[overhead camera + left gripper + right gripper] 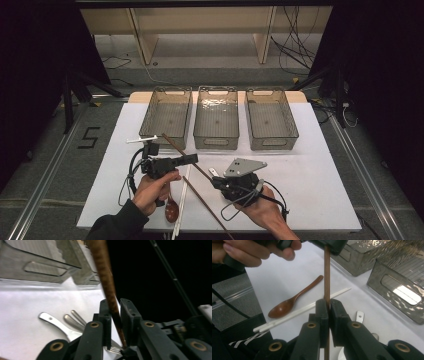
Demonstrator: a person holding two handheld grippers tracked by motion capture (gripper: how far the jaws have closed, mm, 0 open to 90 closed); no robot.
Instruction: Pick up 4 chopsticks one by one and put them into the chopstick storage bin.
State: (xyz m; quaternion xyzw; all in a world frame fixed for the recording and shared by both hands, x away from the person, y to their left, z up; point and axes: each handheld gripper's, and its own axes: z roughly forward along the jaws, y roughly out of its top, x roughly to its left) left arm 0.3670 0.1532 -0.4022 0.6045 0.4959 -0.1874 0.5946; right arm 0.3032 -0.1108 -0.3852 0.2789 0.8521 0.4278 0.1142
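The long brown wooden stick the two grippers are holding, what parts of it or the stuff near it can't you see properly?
- Long brown wooden stick: in the high view its near end is cut off by the bottom edge.
- Same stick, left gripper view: blurred close up, top cut off by the frame.
- Silver metal fork: its tines are hidden behind the left gripper.
- White plastic chopsticks: partly hidden behind the right gripper.

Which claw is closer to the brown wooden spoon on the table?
Left. The left claw is held just above and beyond the spoon, whose bowl lies beside the left hand. The right claw is farther to the side, past the white chopsticks.
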